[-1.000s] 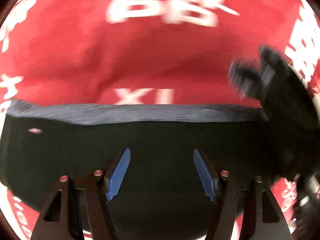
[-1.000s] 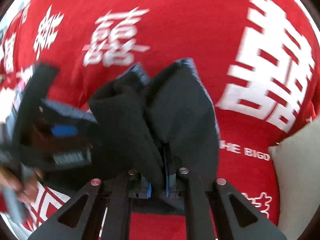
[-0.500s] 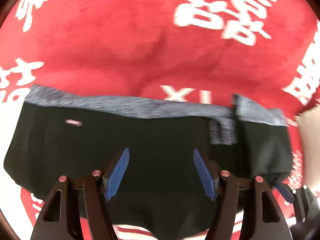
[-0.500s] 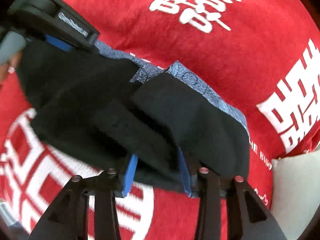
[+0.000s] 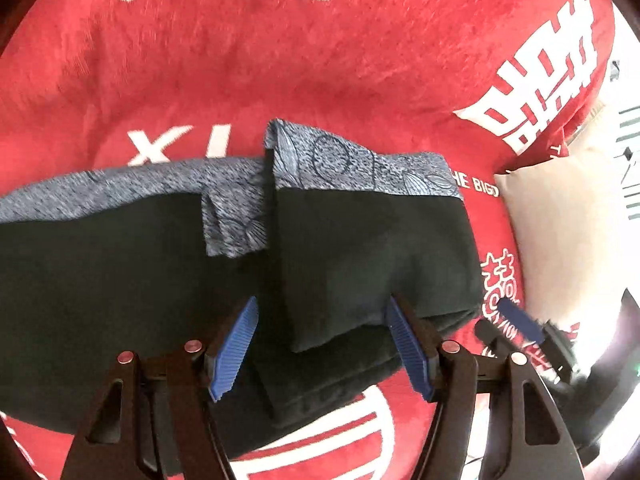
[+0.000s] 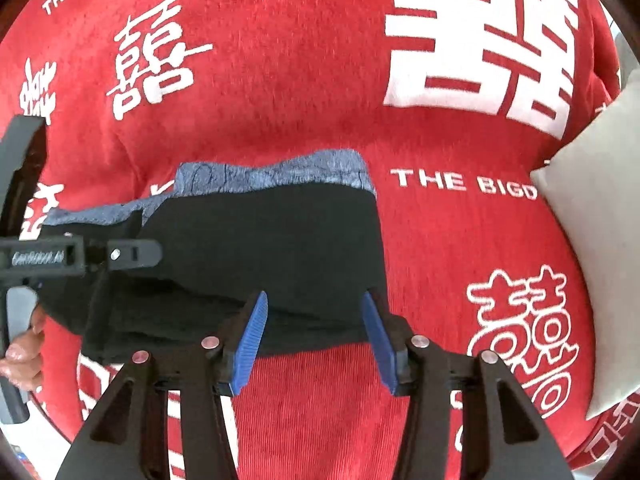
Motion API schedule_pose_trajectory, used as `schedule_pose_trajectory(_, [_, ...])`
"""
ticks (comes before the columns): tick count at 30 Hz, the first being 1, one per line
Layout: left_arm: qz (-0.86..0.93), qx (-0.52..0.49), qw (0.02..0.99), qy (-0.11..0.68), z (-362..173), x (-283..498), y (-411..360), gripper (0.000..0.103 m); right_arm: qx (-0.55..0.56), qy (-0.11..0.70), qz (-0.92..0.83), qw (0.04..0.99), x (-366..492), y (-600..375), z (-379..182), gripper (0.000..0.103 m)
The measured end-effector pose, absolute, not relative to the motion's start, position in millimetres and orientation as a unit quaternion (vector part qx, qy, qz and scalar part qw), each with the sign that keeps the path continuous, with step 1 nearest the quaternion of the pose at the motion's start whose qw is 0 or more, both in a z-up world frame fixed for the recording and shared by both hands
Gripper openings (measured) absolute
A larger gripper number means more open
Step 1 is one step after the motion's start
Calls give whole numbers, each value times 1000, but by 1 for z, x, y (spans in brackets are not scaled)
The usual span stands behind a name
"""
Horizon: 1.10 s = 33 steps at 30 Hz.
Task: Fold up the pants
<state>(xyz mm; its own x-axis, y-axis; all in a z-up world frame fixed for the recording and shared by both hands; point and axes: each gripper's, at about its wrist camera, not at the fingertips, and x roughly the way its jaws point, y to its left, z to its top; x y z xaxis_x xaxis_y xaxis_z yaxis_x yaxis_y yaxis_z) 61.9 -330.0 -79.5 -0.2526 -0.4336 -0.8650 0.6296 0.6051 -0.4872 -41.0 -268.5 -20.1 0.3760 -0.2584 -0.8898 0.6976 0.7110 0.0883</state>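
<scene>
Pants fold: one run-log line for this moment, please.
pants: folded, on red blanket | left tool: open | right tool: open

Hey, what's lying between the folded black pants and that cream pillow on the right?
Only bare red blanket with white lettering lies between the pants and the pillow; nothing else sits there. The right wrist view shows it best.
</scene>
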Motion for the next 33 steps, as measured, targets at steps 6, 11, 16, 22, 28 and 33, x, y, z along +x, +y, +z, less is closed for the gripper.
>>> schedule_pose_trajectory(6, [-449,84,605,652,-75,56,-344,42,255,472,-283,795,-48,-259,-28,54])
schedule_pose_trajectory(11, [-470,81,597,645,-61,45,-351,11,305,465,-273,785,-54,-272,-32,46])
schedule_pose_trajectory(16, [-466,96,611,633,-47,30,-317,11,325,456,-276,781,-70,-280,-18,45])
schedule_pose_trajectory(22, [-435,74,605,663,-89,25,-283,11,342,474,-268,766,-78,-275,-31,45])
schedule_pose_trajectory(28, [-442,92,616,645,-83,32,-283,11,365,472,-257,761,-84,-274,-42,45])
schedule_pose_trajectory(33, [-437,126,624,636,-80,25,-288,11,397,450,-256,757,-87,-294,-39,46])
